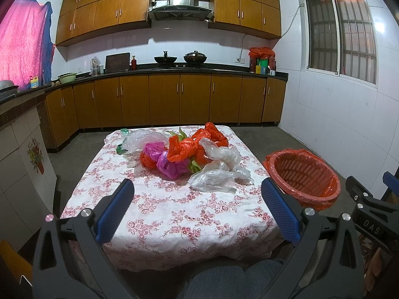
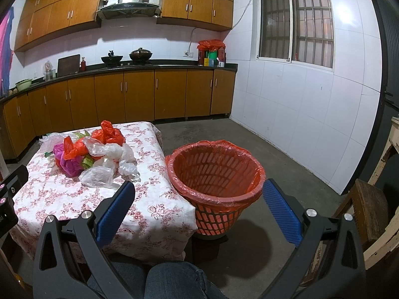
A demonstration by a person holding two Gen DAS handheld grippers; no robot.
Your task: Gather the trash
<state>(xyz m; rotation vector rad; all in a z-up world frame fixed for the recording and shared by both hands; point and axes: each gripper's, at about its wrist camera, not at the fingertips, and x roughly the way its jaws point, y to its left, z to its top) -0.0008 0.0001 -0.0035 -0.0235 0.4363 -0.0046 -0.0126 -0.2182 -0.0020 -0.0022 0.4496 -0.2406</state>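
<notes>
A heap of crumpled plastic bags lies on the far half of the floral tablecloth: orange-red bags, a magenta bag, clear bags nearest me. The same heap appears at left in the right wrist view. A red mesh basket lined with an orange bag stands on the floor by the table's right side, also seen as the basket. My left gripper hangs open over the near half of the table, holding nothing. My right gripper is open in front of the basket, holding nothing.
Wooden kitchen cabinets and a counter with pots run along the back wall. A white tiled wall with a barred window is on the right. A wooden chair stands at far right. A person's knee in jeans is below.
</notes>
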